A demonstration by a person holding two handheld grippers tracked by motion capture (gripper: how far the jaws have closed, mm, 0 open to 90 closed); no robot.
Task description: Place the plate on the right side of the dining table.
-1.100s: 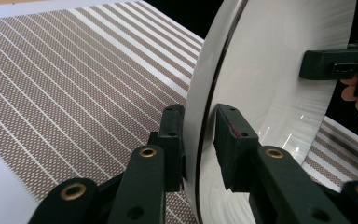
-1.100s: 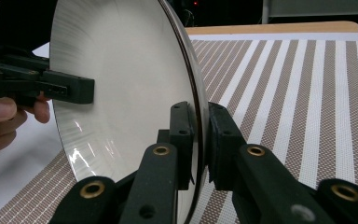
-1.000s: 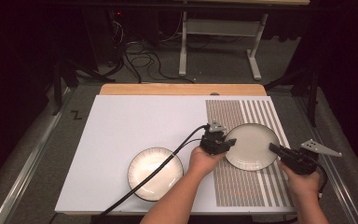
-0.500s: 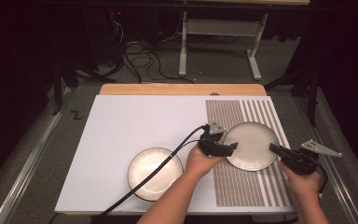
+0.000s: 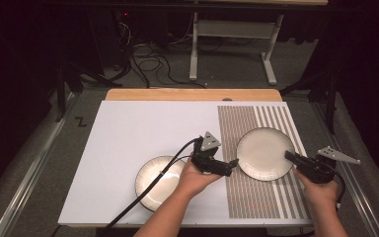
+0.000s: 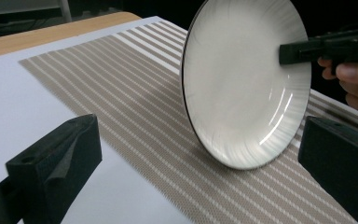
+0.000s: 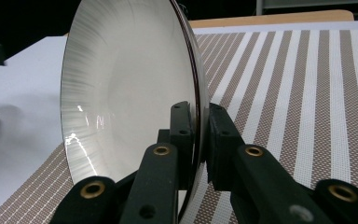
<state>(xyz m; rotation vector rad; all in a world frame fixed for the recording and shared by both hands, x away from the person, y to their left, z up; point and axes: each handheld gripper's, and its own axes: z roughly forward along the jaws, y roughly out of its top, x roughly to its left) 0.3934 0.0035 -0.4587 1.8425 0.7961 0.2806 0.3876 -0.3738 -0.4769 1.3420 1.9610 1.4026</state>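
A white plate with a dark rim (image 5: pixel 264 153) is over the brown striped placemat (image 5: pixel 256 197). My right gripper (image 5: pixel 288 156) is shut on its right rim, and the right gripper view shows both pads (image 7: pixel 182 126) pinching that rim of the plate (image 7: pixel 121 84). In both gripper views the plate (image 6: pixel 247 84) stands tilted, its low edge on the mat. My left gripper (image 5: pixel 233 165) sits just left of the plate. Its jaws have just been opening and now stand wide apart (image 6: pixel 198 161) with nothing between them.
A second white plate (image 5: pixel 159 182) lies on the white board (image 5: pixel 128 133), under my left forearm and the cable. A wooden strip (image 5: pixel 192 95) edges the board's far side. Beyond it are table legs and floor cables.
My left gripper let go of the plate's left rim, opened wide and drew back to the left. The right gripper has kept its grip and its place.
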